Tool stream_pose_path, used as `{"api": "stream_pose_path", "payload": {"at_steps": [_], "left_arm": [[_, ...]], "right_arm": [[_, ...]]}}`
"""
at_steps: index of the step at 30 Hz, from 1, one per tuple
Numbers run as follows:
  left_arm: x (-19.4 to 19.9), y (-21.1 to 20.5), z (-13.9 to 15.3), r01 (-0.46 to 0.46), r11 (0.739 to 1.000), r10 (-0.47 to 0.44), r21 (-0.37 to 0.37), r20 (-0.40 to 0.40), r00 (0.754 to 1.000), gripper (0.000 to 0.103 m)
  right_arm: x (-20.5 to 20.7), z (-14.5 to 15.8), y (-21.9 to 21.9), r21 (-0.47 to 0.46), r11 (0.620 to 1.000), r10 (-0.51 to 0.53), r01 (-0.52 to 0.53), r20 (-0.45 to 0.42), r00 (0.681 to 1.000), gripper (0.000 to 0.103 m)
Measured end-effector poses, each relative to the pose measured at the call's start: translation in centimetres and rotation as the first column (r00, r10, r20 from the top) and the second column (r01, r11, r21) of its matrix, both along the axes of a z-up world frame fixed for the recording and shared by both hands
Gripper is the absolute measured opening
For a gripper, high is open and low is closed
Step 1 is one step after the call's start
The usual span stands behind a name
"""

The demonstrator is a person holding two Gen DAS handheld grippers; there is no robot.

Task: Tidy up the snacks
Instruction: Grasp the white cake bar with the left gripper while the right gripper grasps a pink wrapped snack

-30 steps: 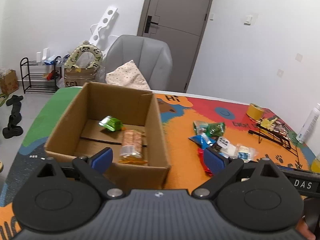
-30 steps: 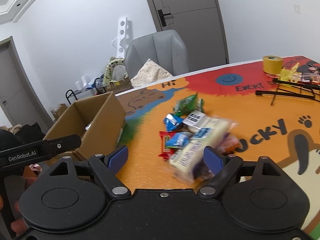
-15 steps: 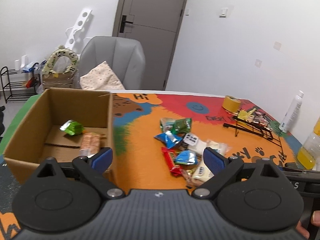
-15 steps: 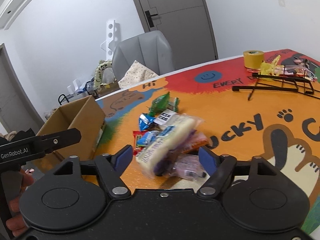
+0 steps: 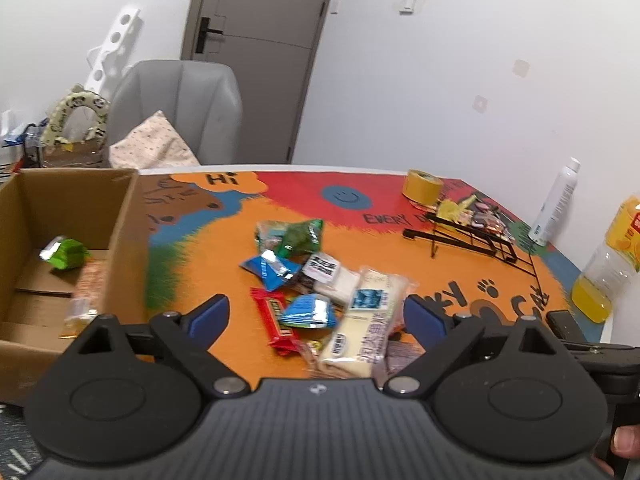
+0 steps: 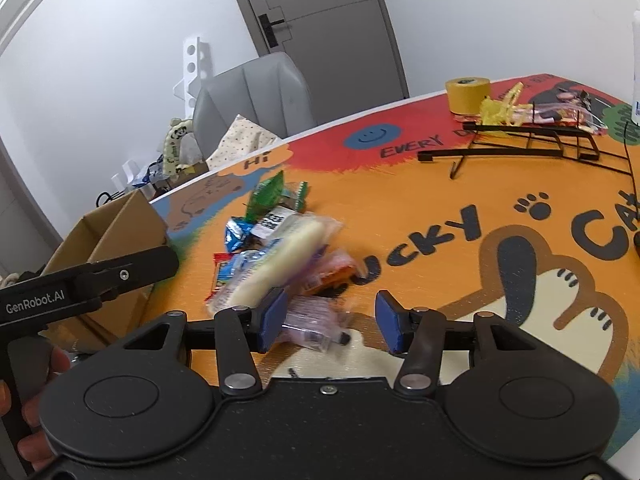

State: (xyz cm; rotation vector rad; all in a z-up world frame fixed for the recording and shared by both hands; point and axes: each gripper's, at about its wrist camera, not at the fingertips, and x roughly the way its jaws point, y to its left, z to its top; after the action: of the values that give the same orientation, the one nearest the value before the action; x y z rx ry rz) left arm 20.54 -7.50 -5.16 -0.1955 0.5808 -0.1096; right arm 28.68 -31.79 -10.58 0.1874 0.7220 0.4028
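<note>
Snacks lie in a pile on the mat, with the box at nine o'clock. Right gripper is closing on a clear purple pack, not pinching yet. Left gripper is spread wide, holding nothing. Next job, I think: squeeze, lift, carry to the box.

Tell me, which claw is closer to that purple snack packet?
Right. The right claw is closing, the purple packet between its pads. The left claw, open, hovers over the pile's box side.
</note>
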Motion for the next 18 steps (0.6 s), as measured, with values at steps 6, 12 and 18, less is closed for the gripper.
{"api": "stream_pose_path", "payload": {"at_steps": [6, 12, 18], "left_arm": [[1.4, -1.3, -1.3, 0.035, 0.999, -0.035, -0.008, -0.023, 0.999, 0.090], [3.0, -2.5, -3.1, 0.068, 0.998, -0.068, -0.009, -0.072, 0.995, 0.080], [4.5, -3.2, -5.1, 0.095, 0.995, -0.096, -0.015, -0.138, 0.986, 0.057]], "right_arm": [[0.9, -1.1, -0.5, 0.004, 1.000, 0.001, -0.001, -0.024, 1.000, 0.051], [1.5, -1.9, -0.7, 0.014, 1.000, 0.009, -0.009, -0.042, 0.999, 0.051], [1.7, -2.5, -0.4, 0.025, 0.999, 0.022, -0.021, -0.059, 0.998, 0.051]]}}
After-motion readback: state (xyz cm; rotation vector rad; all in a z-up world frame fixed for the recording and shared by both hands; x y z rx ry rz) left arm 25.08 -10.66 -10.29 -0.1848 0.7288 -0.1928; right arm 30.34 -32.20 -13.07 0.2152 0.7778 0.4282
